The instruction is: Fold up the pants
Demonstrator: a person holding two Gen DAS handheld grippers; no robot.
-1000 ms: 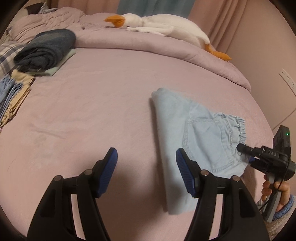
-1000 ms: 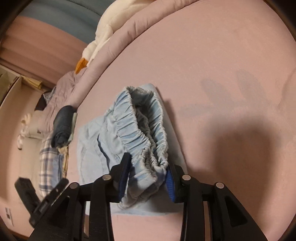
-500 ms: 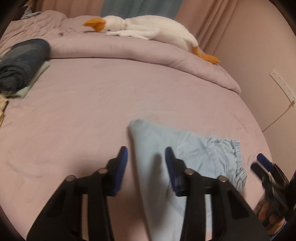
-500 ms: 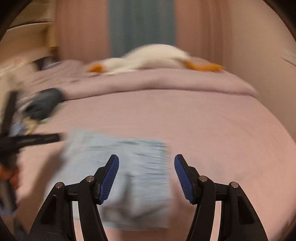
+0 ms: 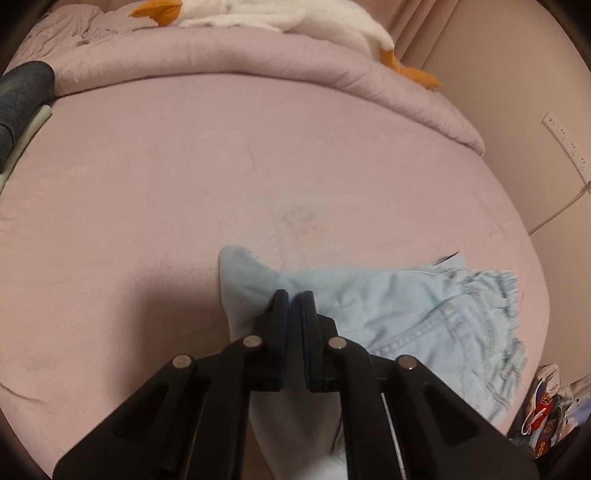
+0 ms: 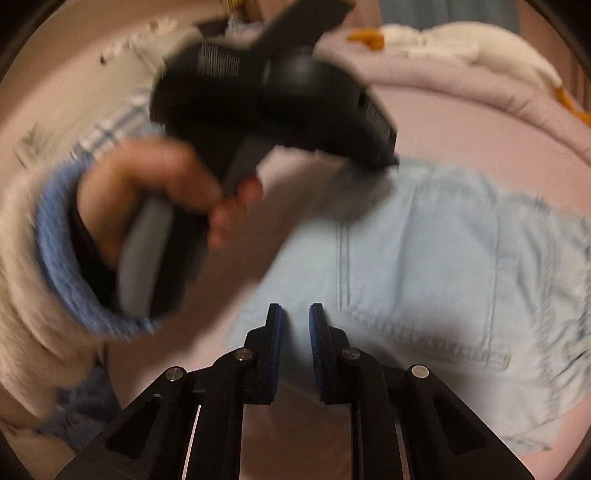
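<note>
We see pants (image 5: 388, 306) part-folded on bed (image 5: 184, 184); left tool (image 5: 293, 295) pinches fold edge, right tool (image 6: 295, 314) narrow, empty; final fold left.

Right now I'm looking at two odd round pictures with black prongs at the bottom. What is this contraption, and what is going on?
No robot here: a person holds a two-fingered clamp in each hand, each with a wide-angle camera looking along its fingers. One picture is from the left gripper, whose jaws are nearly shut, apparently pinching the light blue pants on the pink bed. The blurry one is from the right gripper, jaws slightly apart over the pants; it also shows the left hand. A plush goose lies behind.
</note>
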